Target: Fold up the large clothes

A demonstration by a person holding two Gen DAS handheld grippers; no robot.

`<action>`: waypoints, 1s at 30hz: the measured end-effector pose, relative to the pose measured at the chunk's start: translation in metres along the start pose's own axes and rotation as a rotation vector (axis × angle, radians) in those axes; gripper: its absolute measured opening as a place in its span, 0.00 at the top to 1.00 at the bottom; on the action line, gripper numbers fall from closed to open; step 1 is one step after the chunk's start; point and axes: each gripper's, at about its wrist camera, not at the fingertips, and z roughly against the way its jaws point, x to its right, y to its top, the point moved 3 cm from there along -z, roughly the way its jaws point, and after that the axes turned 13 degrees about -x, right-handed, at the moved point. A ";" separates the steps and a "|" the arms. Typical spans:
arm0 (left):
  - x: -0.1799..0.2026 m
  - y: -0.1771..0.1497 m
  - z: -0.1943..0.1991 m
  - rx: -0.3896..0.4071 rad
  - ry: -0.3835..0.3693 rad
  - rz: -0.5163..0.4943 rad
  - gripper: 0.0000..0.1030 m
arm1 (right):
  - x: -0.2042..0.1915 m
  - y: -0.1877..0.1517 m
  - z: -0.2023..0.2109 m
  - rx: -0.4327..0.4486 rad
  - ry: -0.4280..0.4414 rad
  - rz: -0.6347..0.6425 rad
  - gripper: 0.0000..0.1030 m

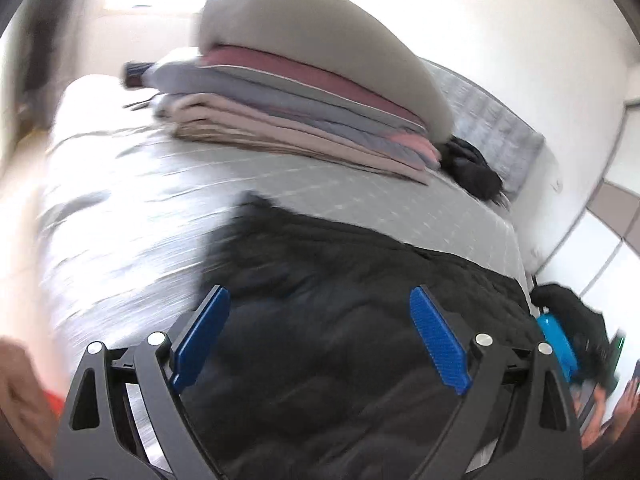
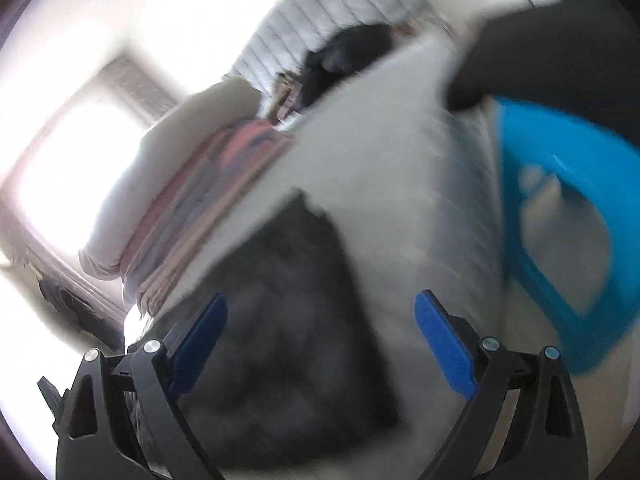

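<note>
Both tongs spread wide over a dark quilted jacket on the bed

Left tongs (image 1: 320, 336) released above the black jacket (image 1: 340, 320), which lies flat on the grey bed (image 1: 132, 216); right tongs (image 2: 320, 344) released too, gripping nothing; folded stack (image 1: 288, 120) beyond; blue stool (image 2: 580, 208) beside the bed.

Left black two-finger gripper with blue ribbed pads (image 1: 320, 336): jaws spread wide, empty. Right matching gripper (image 2: 320, 344): jaws wide apart, empty.
</note>
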 end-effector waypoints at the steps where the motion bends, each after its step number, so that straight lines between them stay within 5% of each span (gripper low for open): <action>1: -0.017 -0.007 0.014 0.000 -0.003 0.048 0.15 | 0.014 -0.009 0.002 -0.031 0.008 -0.024 0.11; 7: -0.106 -0.063 0.054 -0.075 -0.042 0.333 0.15 | 0.058 -0.044 -0.009 -0.248 0.238 -0.193 0.11; 11: -0.136 -0.098 0.055 -0.178 -0.039 0.430 0.15 | 0.054 -0.041 -0.026 -0.303 0.292 -0.233 0.11; 14: -0.149 -0.113 0.038 -0.272 -0.145 0.522 0.15 | 0.049 -0.038 -0.037 -0.315 0.347 -0.262 0.11; 21: -0.134 -0.112 0.023 -0.294 -0.301 0.528 0.15 | 0.032 -0.035 -0.043 -0.324 0.406 -0.269 0.12; 30: -0.098 -0.099 -0.024 -0.403 -0.329 0.542 0.14 | 0.033 -0.031 -0.046 -0.326 0.458 -0.278 0.12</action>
